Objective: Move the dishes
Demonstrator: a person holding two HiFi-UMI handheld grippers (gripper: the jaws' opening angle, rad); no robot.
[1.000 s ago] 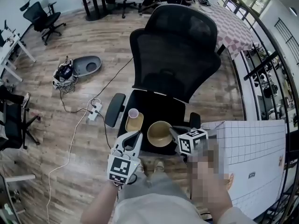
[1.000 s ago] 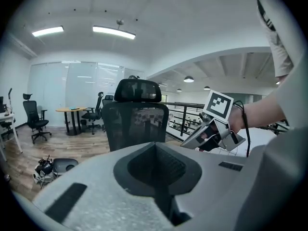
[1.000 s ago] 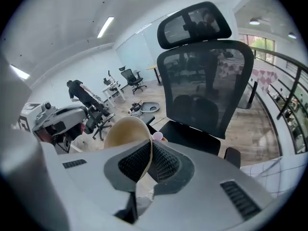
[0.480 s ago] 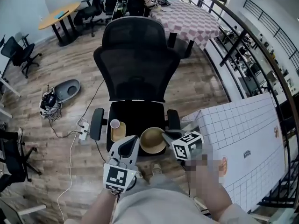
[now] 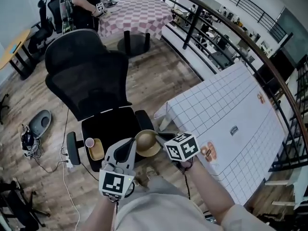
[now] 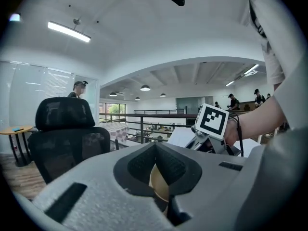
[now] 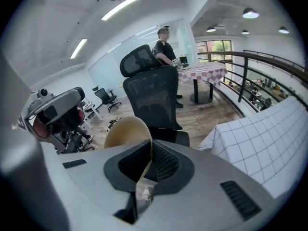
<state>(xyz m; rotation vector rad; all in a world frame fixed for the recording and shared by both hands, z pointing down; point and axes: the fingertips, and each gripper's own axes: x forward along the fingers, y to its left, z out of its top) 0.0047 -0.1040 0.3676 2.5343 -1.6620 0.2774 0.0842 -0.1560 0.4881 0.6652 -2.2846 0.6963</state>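
Observation:
A tan bowl (image 5: 146, 143) hangs in the air between the black office chair (image 5: 86, 81) and the white-checked table (image 5: 231, 109). Both grippers hold it by the rim. My left gripper (image 5: 132, 147) is shut on its left edge; in the left gripper view a strip of the bowl (image 6: 159, 186) shows pinched between the pads. My right gripper (image 5: 158, 137) is shut on its right edge, and in the right gripper view the bowl (image 7: 126, 129) stands up from between the jaws.
A yellow plate (image 5: 96, 149) and a pink cup (image 5: 89, 142) lie on the chair's seat. A black railing (image 5: 216, 28) runs behind the table. Cables and a grey object (image 5: 38, 121) lie on the wooden floor at left. A person (image 5: 79, 4) stands by a far checked table.
Both grippers have lifted the bowl off the chair seat and carried it to the right, toward the white-checked table. The chair now lies at the left of the head view.

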